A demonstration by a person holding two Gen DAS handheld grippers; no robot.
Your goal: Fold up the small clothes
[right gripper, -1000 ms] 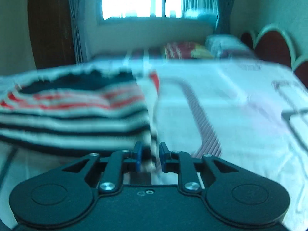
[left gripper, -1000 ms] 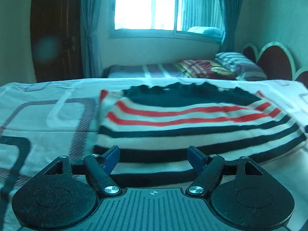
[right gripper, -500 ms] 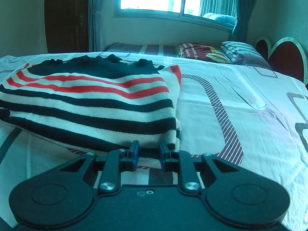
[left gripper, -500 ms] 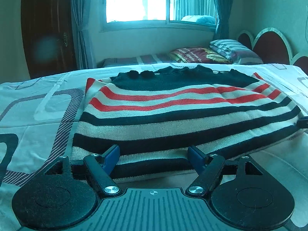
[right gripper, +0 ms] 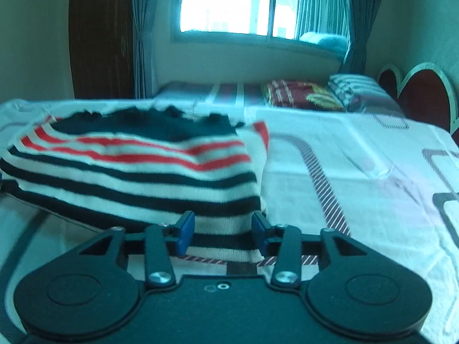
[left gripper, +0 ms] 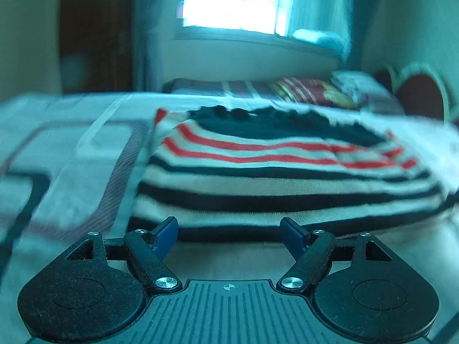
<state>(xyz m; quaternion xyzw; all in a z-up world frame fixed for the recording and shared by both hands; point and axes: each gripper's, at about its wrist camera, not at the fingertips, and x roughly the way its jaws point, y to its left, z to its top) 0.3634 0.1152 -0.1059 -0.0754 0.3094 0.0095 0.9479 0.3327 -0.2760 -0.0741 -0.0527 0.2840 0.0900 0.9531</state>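
Knitwear fills the middle of both views: a folded knitted garment with black, cream and red stripes lies flat on a white bed sheet printed with grey and dark rounded lines. Its solid black part with a scalloped edge lies on the far side, the red stripes come next, and the black-and-cream bands run along the near edge.

The left gripper hovers just in front of the garment's near edge, toward its left corner. Its blue-padded fingers stand wide apart and hold nothing; bare sheet shows between them. The left wrist view is blurred.

The right gripper sits at the garment's near right corner. Its blue fingers are spread partway, and the striped hem lies between them; whether the pads touch the cloth cannot be told.

Beyond the sheet's far edge lie a dark red patterned pillow and a grey striped pillow, beside a dark red heart-shaped headboard with a pale rim. A bright window with grey curtains and a dark wooden door stand behind.
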